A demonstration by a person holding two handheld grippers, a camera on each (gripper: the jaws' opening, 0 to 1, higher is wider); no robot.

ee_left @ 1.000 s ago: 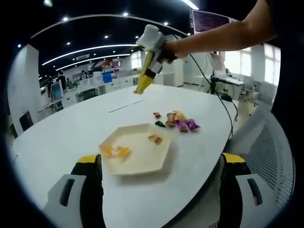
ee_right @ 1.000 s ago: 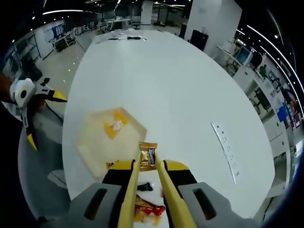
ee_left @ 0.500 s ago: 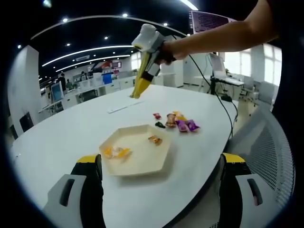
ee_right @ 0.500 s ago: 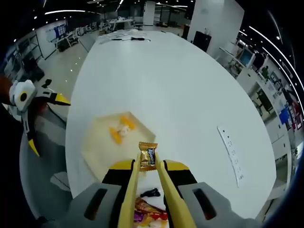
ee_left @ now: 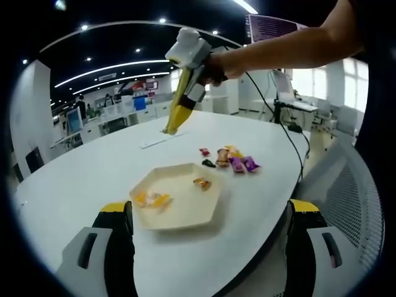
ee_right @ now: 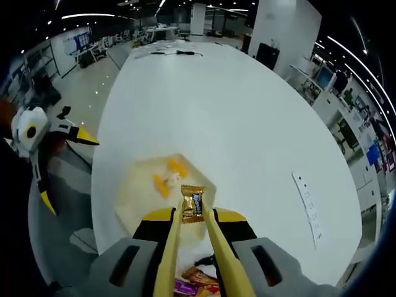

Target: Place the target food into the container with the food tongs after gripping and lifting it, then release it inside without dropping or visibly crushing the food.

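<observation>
One gold-wrapped candy (ee_right: 192,203) sitting pinched at the tips of the yellow food tongs (ee_right: 189,247), raised above the table (ee_right: 247,142) and hanging over the near edge of the tray (ee_right: 133,198). Tongs being squeezed between the right gripper (ee_right: 192,218) fingers, closed on the tong arms; in the left gripper view, the same right gripper (ee_left: 185,68) being held high by a hand, tongs (ee_left: 175,114) pointing down toward the table (ee_left: 74,179), well above the tray.

One pale hexagonal tray (ee_left: 179,213) lying on the white table, holding two groups of sweets: a yellow-orange cluster (ee_left: 151,198) toward one side and a single small orange-wrapped piece (ee_left: 201,182) toward the other. Beyond the tray, a loose pile of about six wrapped candies (ee_left: 230,158) lying on the table, red, dark, orange, yellow and purple among them.

Left gripper (ee_left: 207,247) hovering low at the table edge, fingers (ee_left: 117,247) standing wide apart, holding nothing.
</observation>
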